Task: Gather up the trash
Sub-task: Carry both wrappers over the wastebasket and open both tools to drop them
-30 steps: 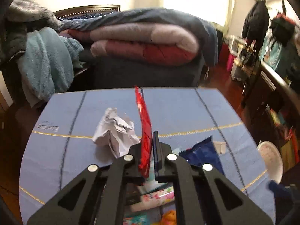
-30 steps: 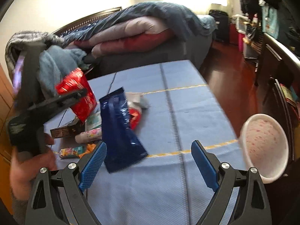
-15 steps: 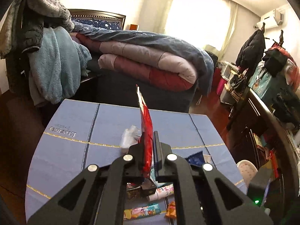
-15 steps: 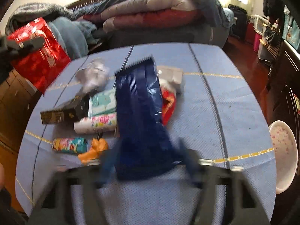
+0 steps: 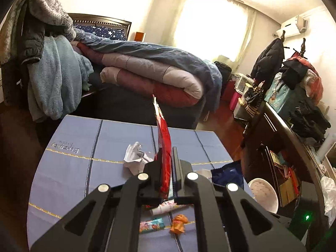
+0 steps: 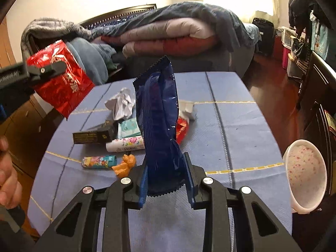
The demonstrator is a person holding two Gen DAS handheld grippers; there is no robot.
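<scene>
My left gripper [image 5: 167, 155] is shut on a red foil wrapper [image 5: 164, 147], seen edge-on and held above the blue table [image 5: 73, 168]. From the right wrist view the same red wrapper [image 6: 63, 82] hangs at the upper left in the left gripper [image 6: 45, 69]. My right gripper [image 6: 167, 168] is shut on a dark blue snack bag [image 6: 159, 117] that stands upright between its blue pads. A crumpled white paper [image 5: 136, 157] [image 6: 121, 105] lies on the table. A white bin [image 6: 304, 174] [image 5: 263, 195] stands off the table's right edge.
On the table lie a black box [image 6: 94, 135], a teal tissue pack [image 6: 128, 127], a flowered tube [image 6: 126, 143], a colourful tube [image 6: 98, 161], an orange toy [image 6: 125, 166] and a red-white wrapper [image 6: 182, 126]. A bed with folded quilts [image 5: 151, 73] stands behind. A person's hand [image 6: 6, 178] shows at left.
The right gripper closed on the blue bag, which now stands up between its pads. The left gripper rose and pulled back with the red wrapper, so the table looks farther away.
</scene>
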